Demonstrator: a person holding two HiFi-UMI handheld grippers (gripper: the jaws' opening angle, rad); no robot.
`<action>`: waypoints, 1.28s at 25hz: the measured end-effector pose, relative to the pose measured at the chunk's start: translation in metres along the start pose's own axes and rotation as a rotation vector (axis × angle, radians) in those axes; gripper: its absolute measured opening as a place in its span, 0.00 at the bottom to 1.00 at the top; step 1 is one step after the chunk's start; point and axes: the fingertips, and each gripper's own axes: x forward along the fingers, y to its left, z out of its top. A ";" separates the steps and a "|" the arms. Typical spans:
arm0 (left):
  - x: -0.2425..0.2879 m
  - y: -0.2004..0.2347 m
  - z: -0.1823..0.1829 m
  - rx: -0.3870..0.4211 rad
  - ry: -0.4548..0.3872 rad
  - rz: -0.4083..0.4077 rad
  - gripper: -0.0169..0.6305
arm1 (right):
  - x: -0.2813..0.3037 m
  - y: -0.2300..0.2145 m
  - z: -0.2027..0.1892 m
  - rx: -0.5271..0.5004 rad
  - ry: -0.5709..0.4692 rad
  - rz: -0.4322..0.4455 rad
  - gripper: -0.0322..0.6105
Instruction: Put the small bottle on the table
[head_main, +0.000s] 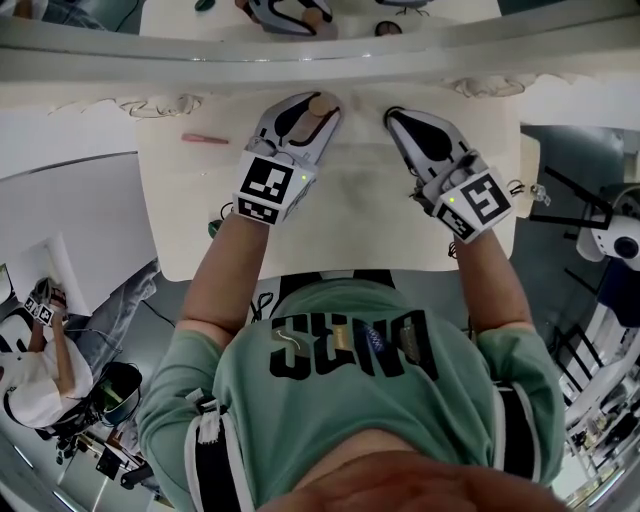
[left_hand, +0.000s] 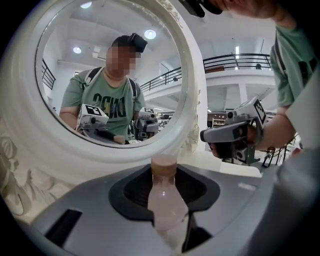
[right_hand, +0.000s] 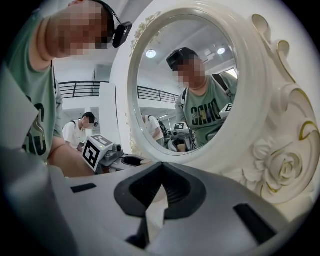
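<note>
The small bottle, pale pink with a tan cap, stands upright between the jaws of my left gripper, which is shut on its body. It is held over the far edge of the cream table, close under the mirror; whether its base touches the top is hidden. My right gripper hovers beside it to the right, jaws shut with the tips meeting and nothing between them. In the right gripper view those jaws point at the mirror's frame. The left gripper view shows the right gripper side-on.
A round mirror in a white carved frame stands along the table's back edge, right ahead of both grippers. A thin pink stick lies at the table's far left. Another person sits off to the left, below.
</note>
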 end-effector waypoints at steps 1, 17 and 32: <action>0.002 -0.001 -0.002 0.009 -0.002 -0.001 0.25 | 0.000 -0.001 -0.001 0.003 -0.001 -0.001 0.04; 0.003 -0.003 -0.001 0.051 -0.091 -0.014 0.25 | -0.005 -0.001 -0.001 0.010 0.006 0.002 0.04; -0.001 -0.009 0.007 -0.049 -0.020 -0.020 0.36 | -0.023 0.017 0.028 -0.022 -0.006 0.008 0.04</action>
